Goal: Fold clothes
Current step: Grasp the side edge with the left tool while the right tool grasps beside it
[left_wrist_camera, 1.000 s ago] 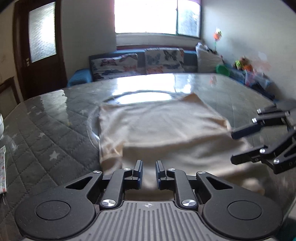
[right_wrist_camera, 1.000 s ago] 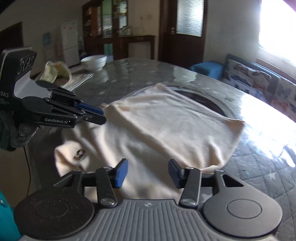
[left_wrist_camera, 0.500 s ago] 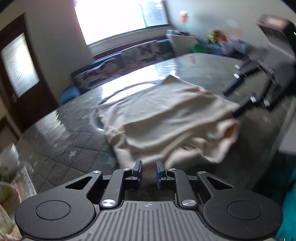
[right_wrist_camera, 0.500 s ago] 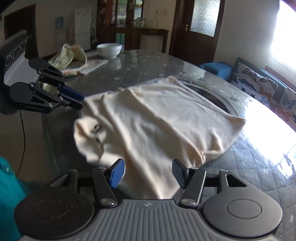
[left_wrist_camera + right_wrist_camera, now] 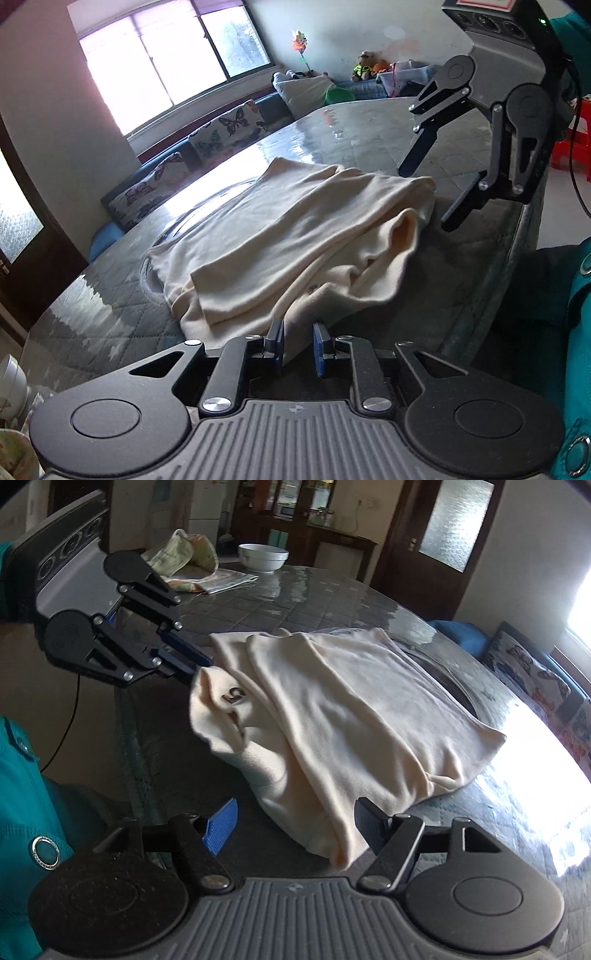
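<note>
A cream garment (image 5: 343,716) lies partly folded on a grey quilted table (image 5: 122,317) under glossy film, bunched and loosely rolled at the near edge, flatter toward the far side. The left gripper (image 5: 298,347) pinches a near fold of the cloth between narrow jaws. The right gripper (image 5: 295,825) is opening, its pads apart and pressing nothing, cloth lying between them. To finish this fold well, lay the held edge flat over the far layers, then smooth out the bunching.
</note>
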Action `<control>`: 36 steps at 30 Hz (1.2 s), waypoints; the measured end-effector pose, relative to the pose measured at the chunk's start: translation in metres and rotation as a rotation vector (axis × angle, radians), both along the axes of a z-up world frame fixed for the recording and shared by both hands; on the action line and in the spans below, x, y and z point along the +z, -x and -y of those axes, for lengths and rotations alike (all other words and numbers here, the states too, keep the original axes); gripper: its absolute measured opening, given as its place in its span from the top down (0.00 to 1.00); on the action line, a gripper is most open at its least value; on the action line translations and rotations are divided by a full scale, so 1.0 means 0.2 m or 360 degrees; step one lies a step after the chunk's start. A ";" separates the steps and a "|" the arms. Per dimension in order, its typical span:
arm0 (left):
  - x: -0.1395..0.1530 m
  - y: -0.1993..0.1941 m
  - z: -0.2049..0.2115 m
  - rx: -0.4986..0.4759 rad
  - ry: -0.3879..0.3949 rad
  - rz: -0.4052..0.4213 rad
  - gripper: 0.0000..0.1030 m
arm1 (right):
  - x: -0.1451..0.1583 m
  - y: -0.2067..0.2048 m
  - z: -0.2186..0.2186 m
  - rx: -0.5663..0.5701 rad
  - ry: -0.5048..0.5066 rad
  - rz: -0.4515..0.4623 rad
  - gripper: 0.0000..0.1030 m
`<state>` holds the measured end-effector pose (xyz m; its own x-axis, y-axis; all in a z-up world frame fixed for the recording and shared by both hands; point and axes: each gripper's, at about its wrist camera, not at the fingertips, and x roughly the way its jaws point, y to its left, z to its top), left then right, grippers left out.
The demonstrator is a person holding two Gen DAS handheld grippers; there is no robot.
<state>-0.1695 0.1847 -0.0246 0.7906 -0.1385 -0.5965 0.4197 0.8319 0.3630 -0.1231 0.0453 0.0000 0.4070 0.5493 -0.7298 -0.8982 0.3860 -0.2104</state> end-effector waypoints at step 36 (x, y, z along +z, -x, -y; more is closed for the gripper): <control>0.04 -0.11 -0.07 0.0155 0.0172 0.0074 0.73 | 0.02 -0.25 -0.09 -0.0168 -0.0282 -0.0215 0.86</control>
